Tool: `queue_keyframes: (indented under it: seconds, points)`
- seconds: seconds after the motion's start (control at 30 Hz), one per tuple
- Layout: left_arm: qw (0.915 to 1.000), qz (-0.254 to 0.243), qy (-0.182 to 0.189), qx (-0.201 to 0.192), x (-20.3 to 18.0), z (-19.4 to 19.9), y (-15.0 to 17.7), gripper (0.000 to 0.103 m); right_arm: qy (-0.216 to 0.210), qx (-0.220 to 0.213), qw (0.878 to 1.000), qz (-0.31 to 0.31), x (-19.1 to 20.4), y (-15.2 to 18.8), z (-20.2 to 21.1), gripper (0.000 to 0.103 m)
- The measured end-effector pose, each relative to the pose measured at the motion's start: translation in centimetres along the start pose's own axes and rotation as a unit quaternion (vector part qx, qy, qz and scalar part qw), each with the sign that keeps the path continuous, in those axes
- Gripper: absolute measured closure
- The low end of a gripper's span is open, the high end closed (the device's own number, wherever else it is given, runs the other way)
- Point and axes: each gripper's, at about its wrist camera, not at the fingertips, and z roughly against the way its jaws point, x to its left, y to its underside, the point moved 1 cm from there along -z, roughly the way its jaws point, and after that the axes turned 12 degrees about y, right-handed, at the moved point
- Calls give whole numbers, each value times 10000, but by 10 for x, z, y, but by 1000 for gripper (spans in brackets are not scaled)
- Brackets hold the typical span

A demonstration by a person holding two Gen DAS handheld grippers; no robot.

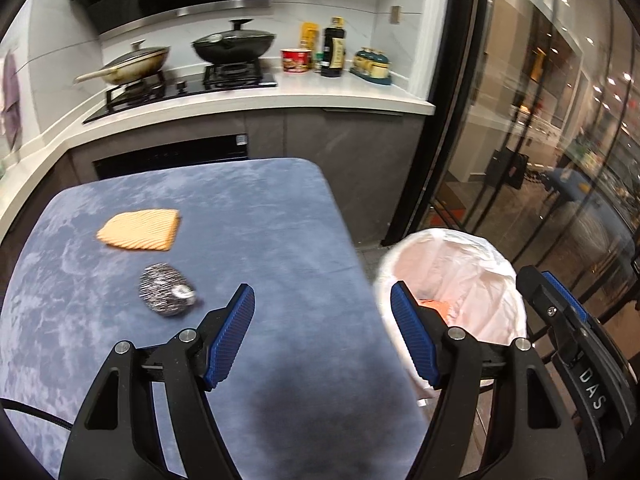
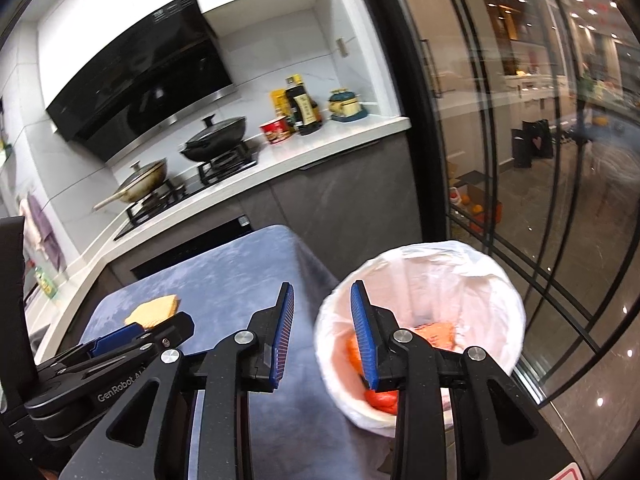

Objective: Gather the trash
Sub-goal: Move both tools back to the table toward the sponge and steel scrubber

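Note:
A yellow sponge cloth (image 1: 140, 229) and a steel wool scrubber (image 1: 167, 294) lie on the blue table (image 1: 248, 216). A white-lined trash bin (image 1: 452, 256) stands right of the table with orange scraps (image 2: 436, 334) inside. My left gripper (image 1: 322, 304) is open and empty above the table's right edge. My right gripper (image 2: 322, 300) is open and empty, over the gap between the table (image 2: 224, 272) and the bin (image 2: 424, 272). The sponge (image 2: 154, 310) shows behind the left gripper's body (image 2: 120, 344).
A kitchen counter (image 1: 304, 94) runs behind the table, with a stove, two lidded pans (image 1: 234, 42), bottles and a noodle cup (image 1: 297, 60). A glass sliding door (image 1: 520, 120) stands on the right, close beside the bin.

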Motion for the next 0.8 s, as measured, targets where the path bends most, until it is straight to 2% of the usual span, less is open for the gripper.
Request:
queue_keyframes:
  seconds: [0.07, 0.13, 0.4, 0.53, 0.8]
  points:
    - [9999, 72, -87, -17, 13, 5, 1, 36, -69, 20, 9999, 77, 13, 2, 0, 73]
    - [9997, 167, -185, -39, 30, 12, 2, 36, -135, 32, 9998, 145, 25, 4, 1, 68]
    - [9971, 472, -582, -148, 91, 38, 8, 36, -472, 156, 9977, 458, 82, 16, -1, 65]
    - [9947, 653, -772, -196, 122, 48, 13, 28, -634, 234, 9957, 628, 111, 25, -3, 61]
    - [9871, 1128, -1035, -459, 182, 66, 23, 27, -924, 438, 9896, 1009, 171, 48, -13, 55]
